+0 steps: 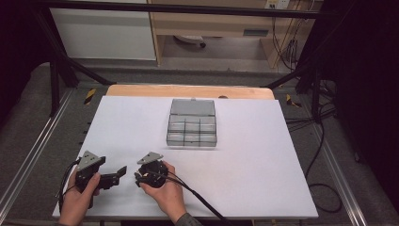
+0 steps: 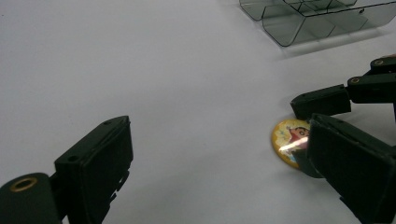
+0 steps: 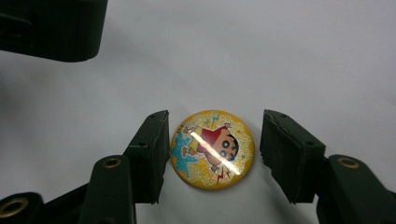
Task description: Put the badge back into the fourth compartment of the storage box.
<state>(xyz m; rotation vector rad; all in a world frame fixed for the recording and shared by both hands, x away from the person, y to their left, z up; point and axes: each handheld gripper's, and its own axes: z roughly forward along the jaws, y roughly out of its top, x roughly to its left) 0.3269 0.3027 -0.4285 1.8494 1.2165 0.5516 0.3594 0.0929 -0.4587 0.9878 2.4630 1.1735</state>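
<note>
High view: both claws sit at the near edge of the white worktop (image 1: 263, 155); the left claw (image 1: 120, 173) rests with jaws apart and empty, while the right claw (image 1: 139, 178) points down at the surface just beside it. A clear compartment box (image 1: 192, 123) lies well beyond both, with bare worktop between. Left gripper view: the round cartoon badge (image 2: 290, 139) lies flat just ahead and to one side, partly hidden by this claw's own jaw, the right claw reaching over it. Right gripper view: the badge (image 3: 213, 148) lies between the jaws, one pad touching its rim, the other just apart, so not yet clamped. Judged step: grasping the badge; next, close squarely on its thin edge without skidding it.
</note>
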